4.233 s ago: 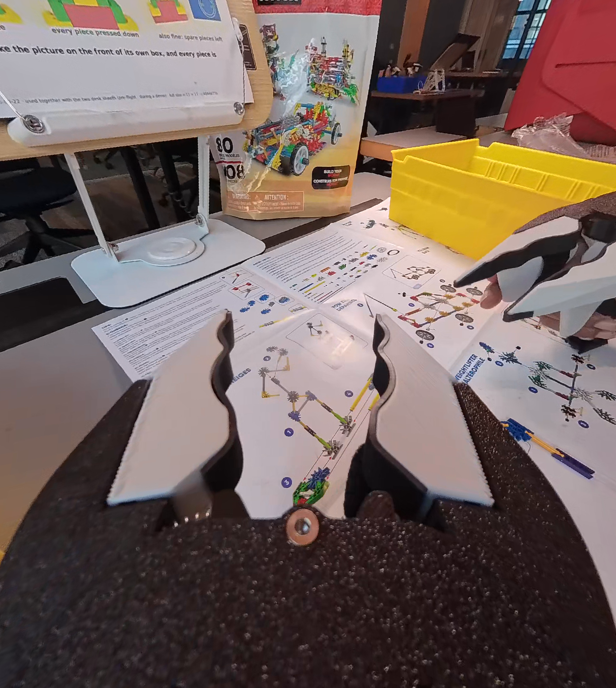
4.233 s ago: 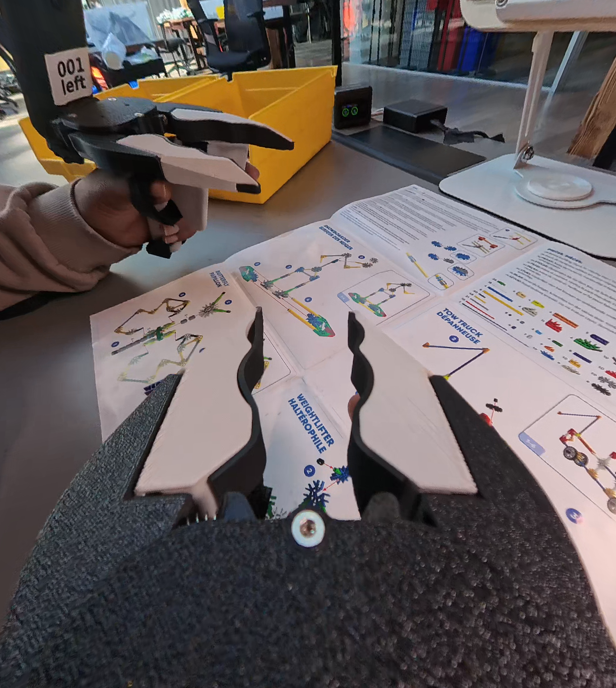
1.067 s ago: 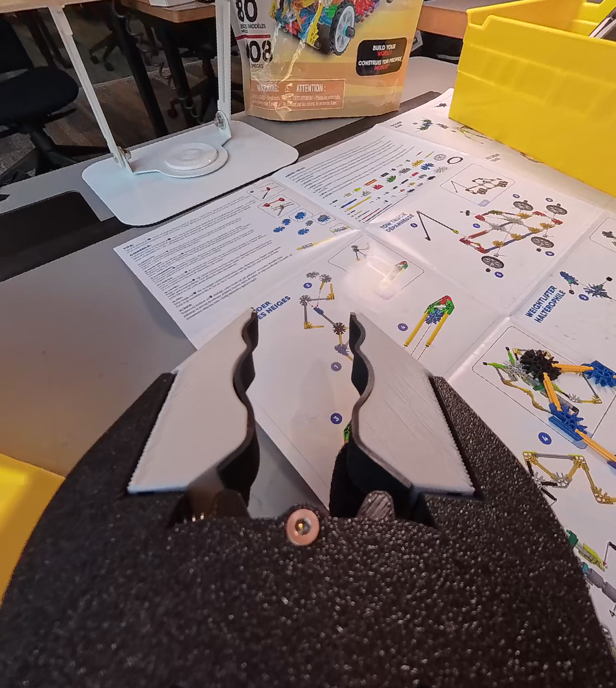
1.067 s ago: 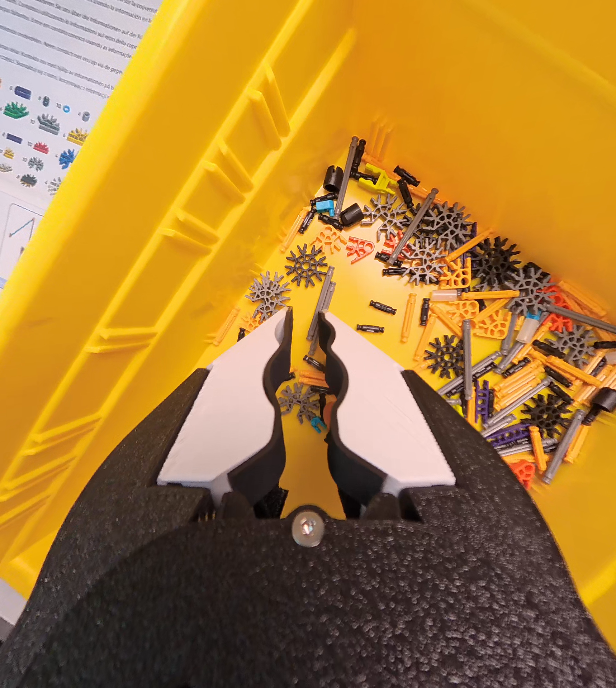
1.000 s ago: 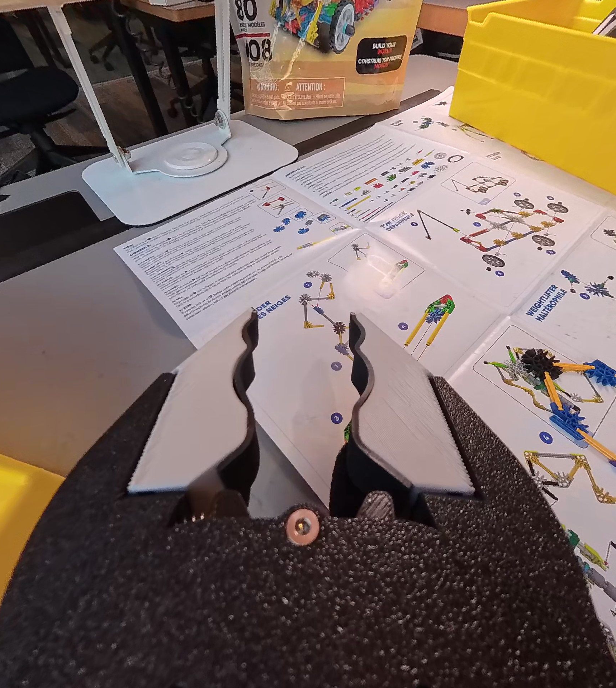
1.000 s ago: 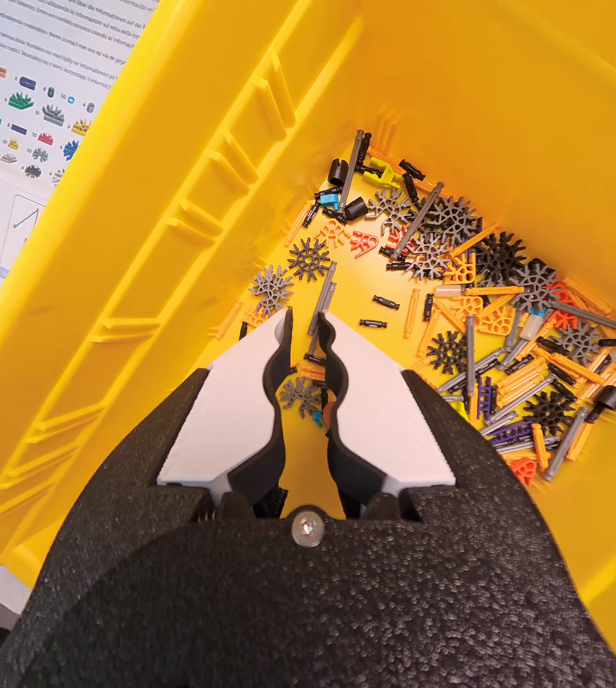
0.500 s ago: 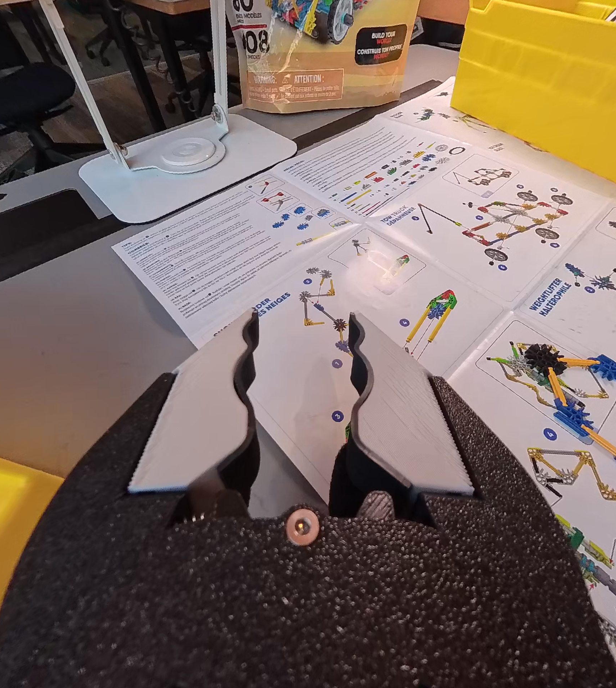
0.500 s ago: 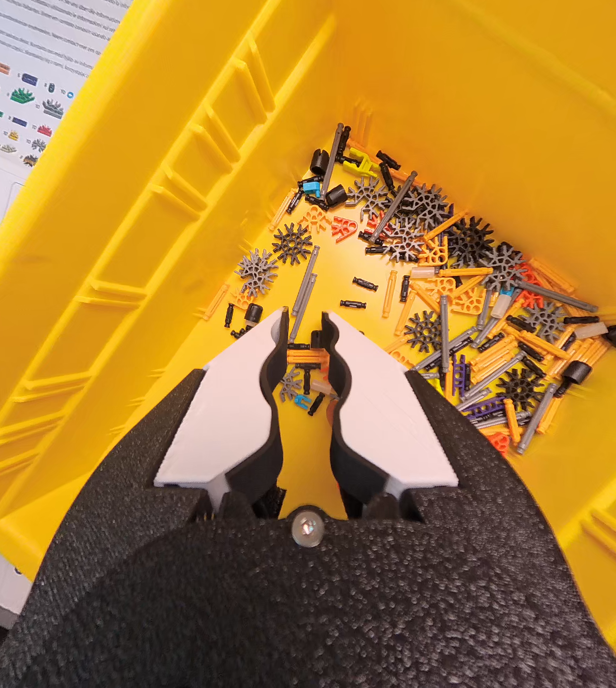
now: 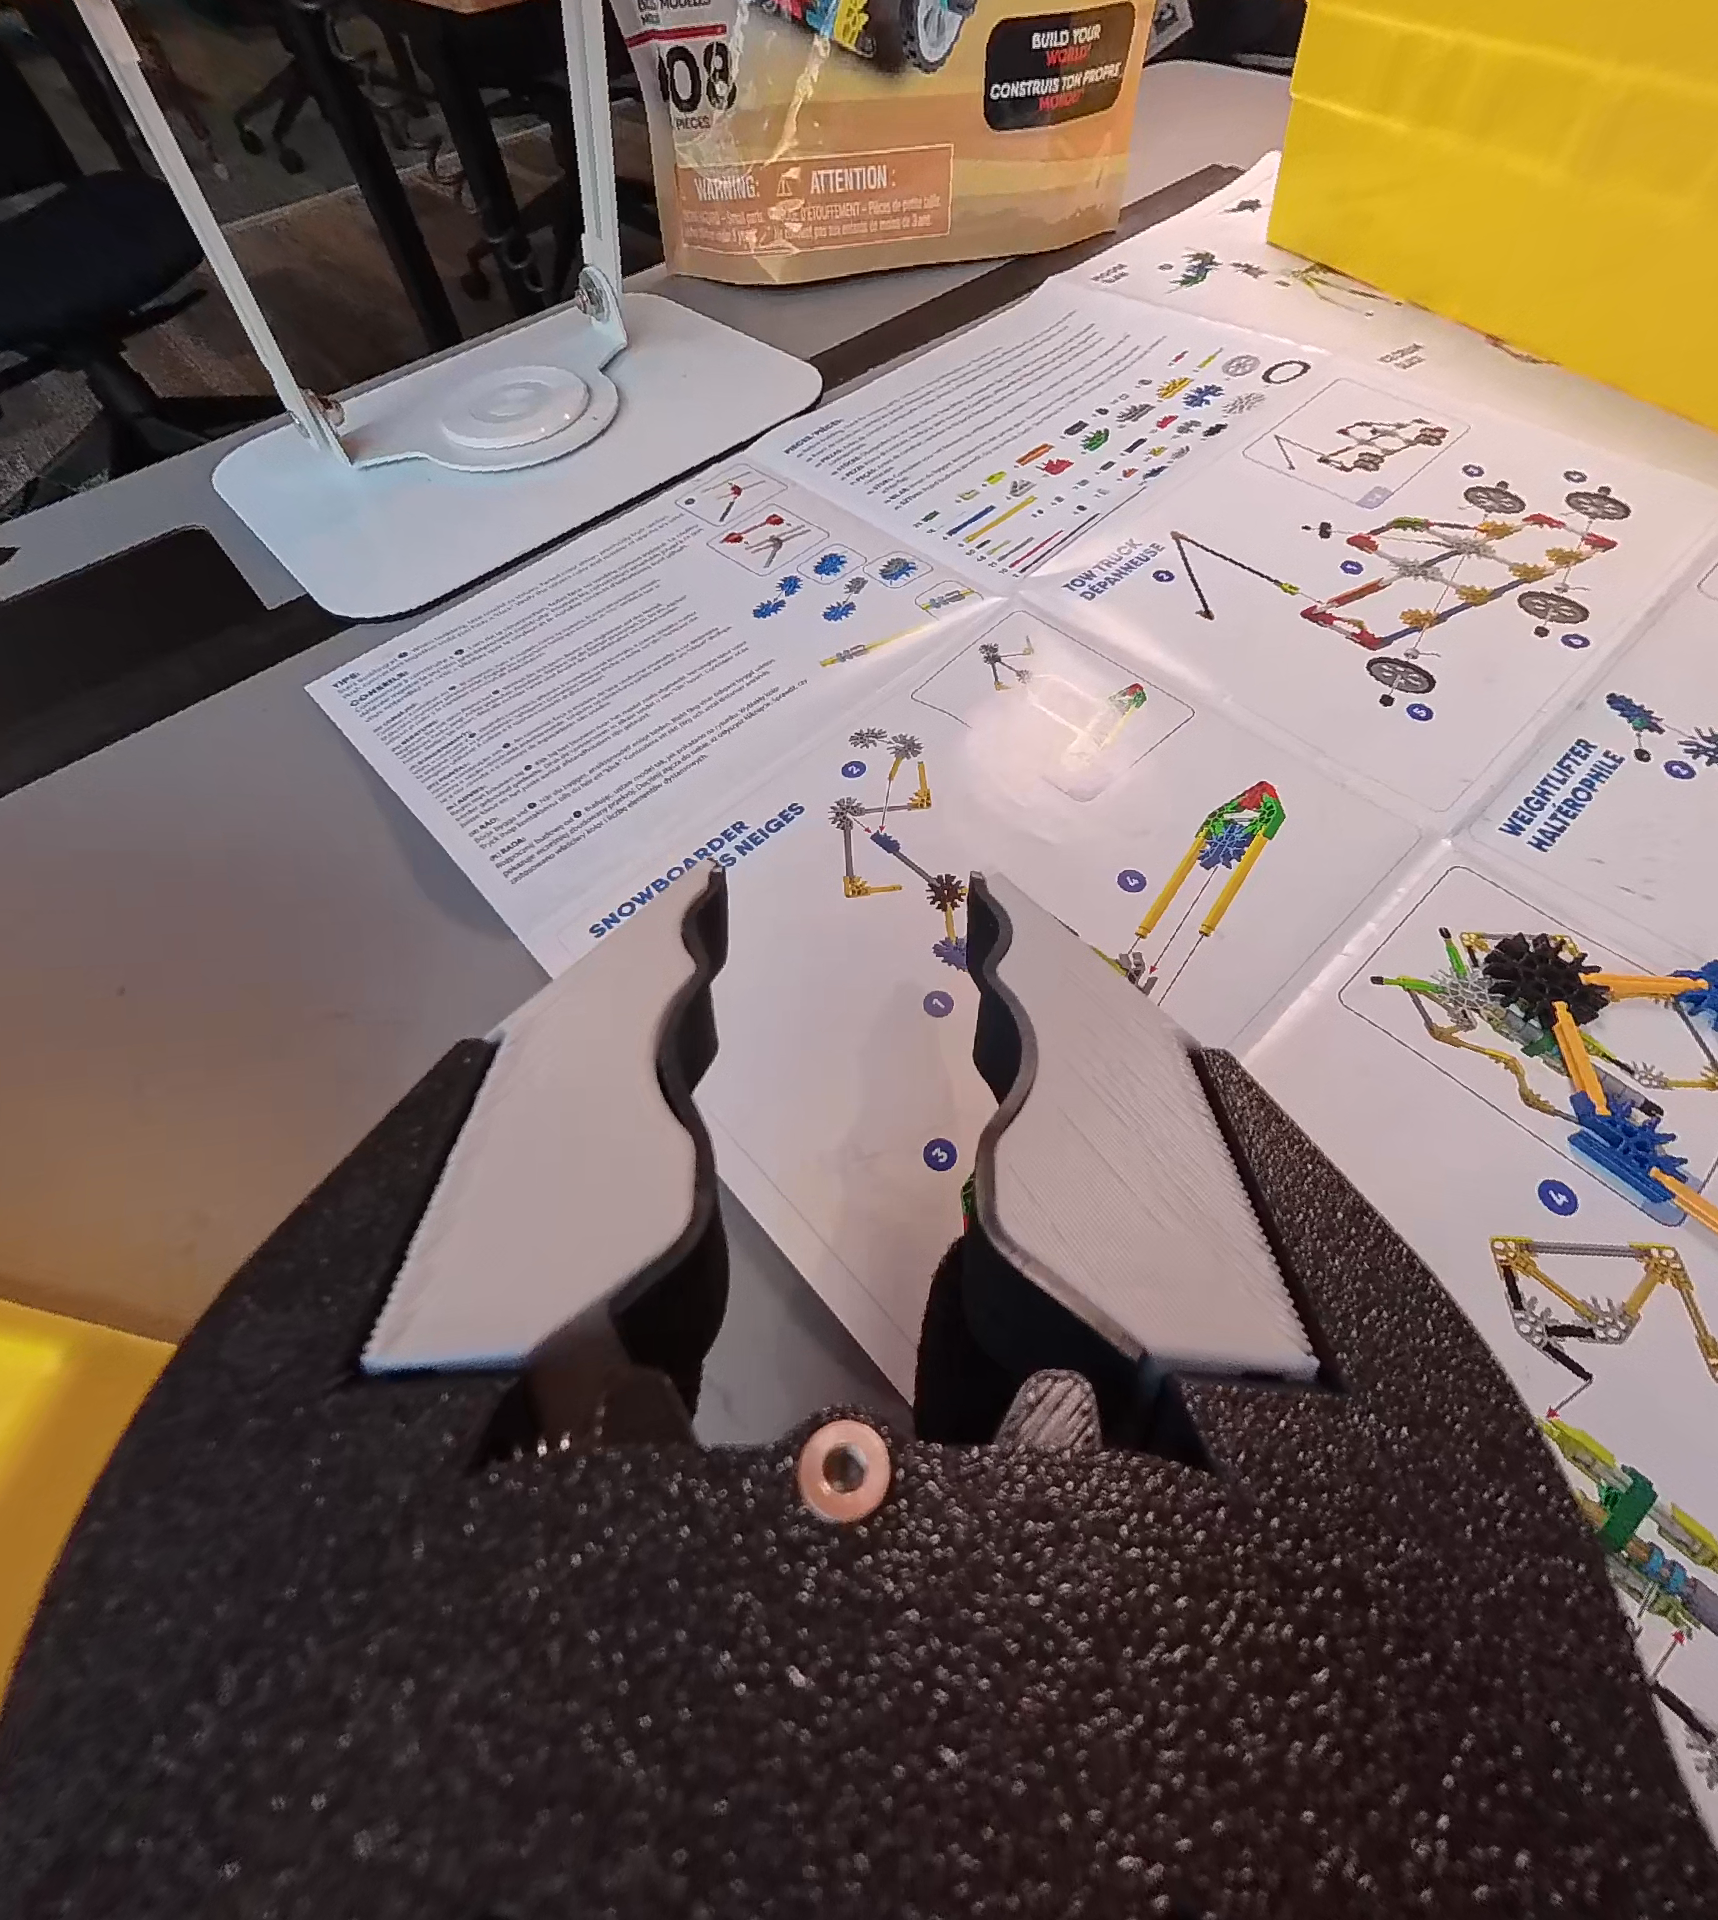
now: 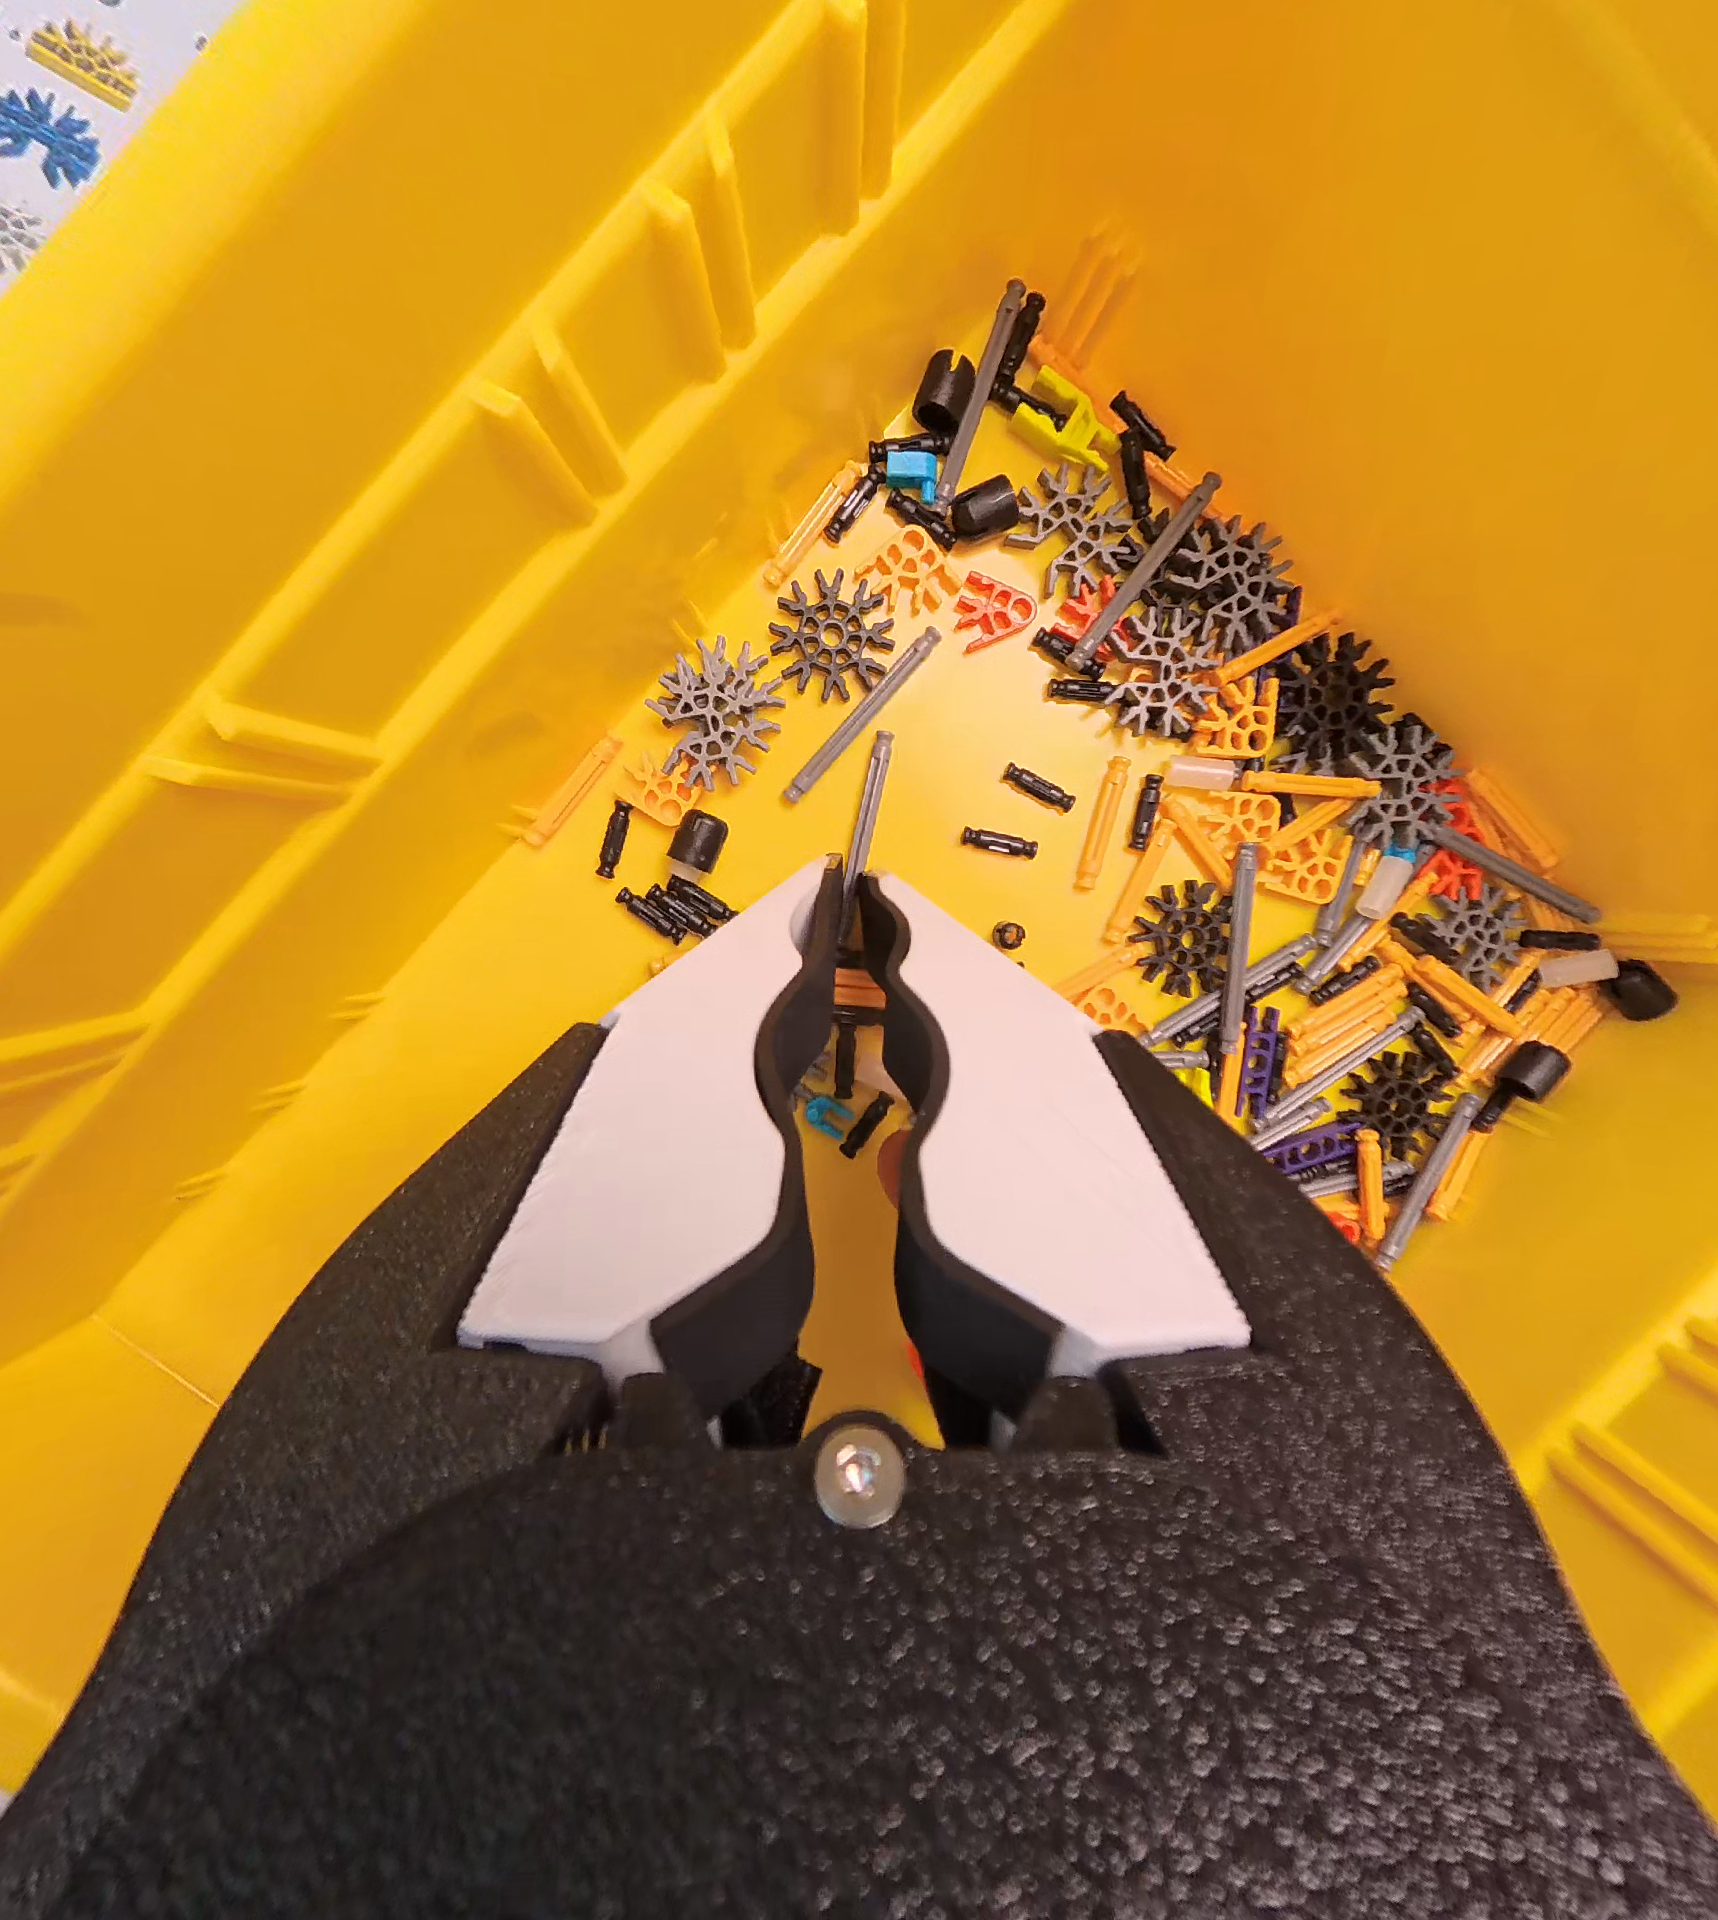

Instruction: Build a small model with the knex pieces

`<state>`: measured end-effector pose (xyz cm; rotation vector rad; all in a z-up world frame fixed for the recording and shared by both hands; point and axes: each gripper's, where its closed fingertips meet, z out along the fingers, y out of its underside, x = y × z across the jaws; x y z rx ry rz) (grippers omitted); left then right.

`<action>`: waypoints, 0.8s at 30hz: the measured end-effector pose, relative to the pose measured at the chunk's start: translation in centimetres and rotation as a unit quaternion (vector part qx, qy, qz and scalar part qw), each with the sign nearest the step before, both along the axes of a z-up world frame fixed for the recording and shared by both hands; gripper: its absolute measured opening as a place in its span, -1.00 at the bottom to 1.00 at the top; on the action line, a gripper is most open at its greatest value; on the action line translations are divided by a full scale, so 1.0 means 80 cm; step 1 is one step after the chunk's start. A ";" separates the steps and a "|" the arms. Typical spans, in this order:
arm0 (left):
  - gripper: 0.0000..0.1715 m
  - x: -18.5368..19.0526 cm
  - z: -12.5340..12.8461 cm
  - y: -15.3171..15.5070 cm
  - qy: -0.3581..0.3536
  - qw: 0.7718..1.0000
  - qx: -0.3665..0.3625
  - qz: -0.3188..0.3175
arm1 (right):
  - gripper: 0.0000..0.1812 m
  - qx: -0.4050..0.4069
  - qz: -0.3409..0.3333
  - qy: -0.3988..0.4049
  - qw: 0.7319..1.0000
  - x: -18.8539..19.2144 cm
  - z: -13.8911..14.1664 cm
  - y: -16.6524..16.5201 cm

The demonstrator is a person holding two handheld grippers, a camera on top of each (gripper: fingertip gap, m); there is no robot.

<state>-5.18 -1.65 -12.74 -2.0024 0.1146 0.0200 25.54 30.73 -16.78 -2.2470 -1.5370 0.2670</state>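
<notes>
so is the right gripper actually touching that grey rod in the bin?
Touching. In the right wrist view the right gripper has its fingertips shut on the grey rod, which sticks out beyond them.

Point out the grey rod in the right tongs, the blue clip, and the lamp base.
grey rod (image 10: 867, 800), right wrist view, its free shaft.
blue clip (image 10: 909, 468), right wrist view, its body.
lamp base (image 9: 699, 390), left wrist view, its flat plate.

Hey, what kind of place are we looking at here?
Probably an office or lab workbench set up for toy building: a fold-out instruction sheet on a grey table, a yellow bin of rods and connectors, and office chairs behind.
</notes>
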 end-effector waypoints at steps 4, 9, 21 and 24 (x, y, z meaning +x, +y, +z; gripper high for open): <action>-0.46 -0.001 0.001 -0.001 0.004 1.000 0.002 0.003 | -1.00 0.008 -0.006 0.023 1.000 0.002 0.013 0.003; -0.46 -0.002 0.000 -0.001 -0.001 1.000 0.001 0.005 | -0.99 0.027 -0.023 0.165 0.986 -0.008 0.132 -0.001; -0.47 0.001 0.008 -0.002 0.004 1.000 0.012 -0.001 | -1.00 -0.002 0.092 0.230 0.969 -0.137 0.168 -0.230; -0.47 0.002 0.010 -0.003 0.004 1.000 0.015 -0.003 | -0.99 -0.020 0.100 0.215 0.971 -0.173 0.110 -0.275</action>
